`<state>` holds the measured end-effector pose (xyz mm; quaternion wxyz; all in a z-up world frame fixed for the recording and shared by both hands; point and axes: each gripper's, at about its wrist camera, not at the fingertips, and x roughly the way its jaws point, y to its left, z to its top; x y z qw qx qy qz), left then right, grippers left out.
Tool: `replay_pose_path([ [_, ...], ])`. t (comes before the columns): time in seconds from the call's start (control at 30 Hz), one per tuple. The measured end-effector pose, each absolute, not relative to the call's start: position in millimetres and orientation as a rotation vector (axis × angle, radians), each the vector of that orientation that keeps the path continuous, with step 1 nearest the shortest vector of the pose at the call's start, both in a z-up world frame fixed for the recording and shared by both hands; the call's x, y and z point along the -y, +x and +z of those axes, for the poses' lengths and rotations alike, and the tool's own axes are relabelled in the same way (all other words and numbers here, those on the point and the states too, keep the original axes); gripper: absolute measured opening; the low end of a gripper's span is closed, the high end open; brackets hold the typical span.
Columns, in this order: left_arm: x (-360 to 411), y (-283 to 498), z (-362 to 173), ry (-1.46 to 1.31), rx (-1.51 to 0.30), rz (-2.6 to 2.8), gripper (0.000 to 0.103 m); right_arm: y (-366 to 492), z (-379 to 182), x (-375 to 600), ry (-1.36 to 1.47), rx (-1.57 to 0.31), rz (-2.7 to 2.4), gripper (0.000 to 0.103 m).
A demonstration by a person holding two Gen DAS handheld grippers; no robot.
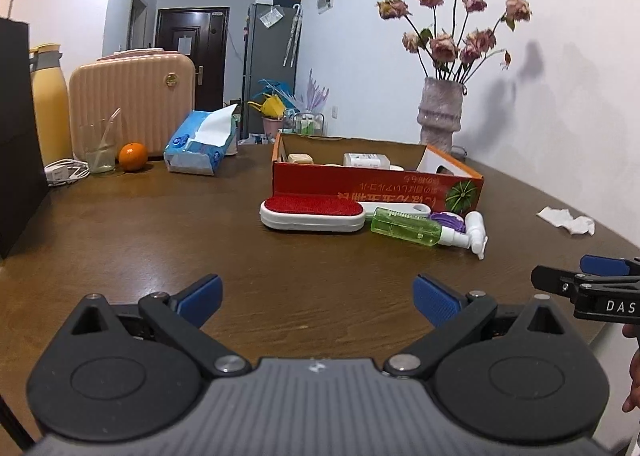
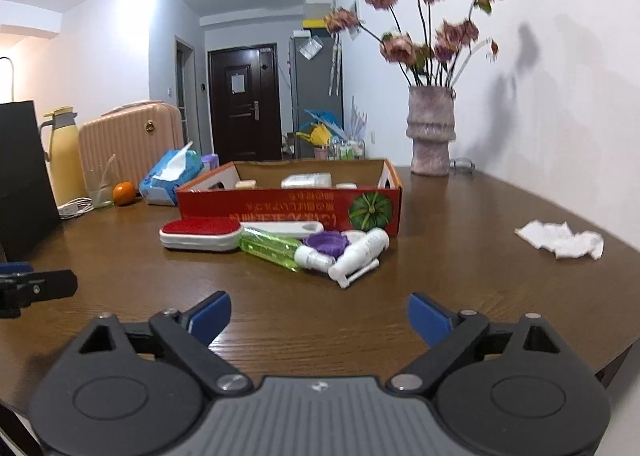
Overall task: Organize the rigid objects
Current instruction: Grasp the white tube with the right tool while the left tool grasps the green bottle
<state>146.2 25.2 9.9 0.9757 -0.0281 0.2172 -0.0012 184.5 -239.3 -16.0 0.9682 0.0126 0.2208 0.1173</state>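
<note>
Partly done, by the look of it: a few items already sat in the red box (image 2: 288,202) at frame centre. Lint brush (image 2: 200,234), green bottle (image 2: 270,246), purple lid (image 2: 324,243) & white spray bottle (image 2: 362,252) still lay on tabletop (image 2: 460,276) just in front. Left gripper (image 1: 318,298) & right gripper (image 2: 319,318): jaws released, empty.

red box (image 2: 288,208) with green melon print, red-topped white brush (image 2: 200,234), green bottle (image 2: 272,246), purple cap (image 2: 325,243), brown wood-grain table (image 2: 460,288)

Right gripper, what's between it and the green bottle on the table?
Only bare wooden table lies between the open right gripper and the green bottle, as the right wrist view shows.
</note>
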Motion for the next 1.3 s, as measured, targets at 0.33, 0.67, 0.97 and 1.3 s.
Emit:
replay_pose_path([
  [0.33, 8.4, 202.9, 5.6, 0.015, -0.493, -0.038, 0.103, 230.6, -27.4, 253.7, 0.096, -0.484, 0.252, 0.086],
  [0.67, 48.2, 292.0, 1.3, -0.084, -0.561, 0.043, 0.103, 320.5, -23.4, 274.0, 0.192, -0.524, 0.270, 0.078],
  [0.97, 72.6, 376.6, -16.1, -0.147, -0.617, 0.180, 0.103, 387.8, -50.2, 283.9, 0.265, -0.631, 0.246, 0.059],
  [1.3, 74.9, 377.9, -38.4, -0.094, -0.656, 0.301, 0.057, 396.8, -57.0, 287.8, 0.310, -0.656, 0.317, 0.037],
])
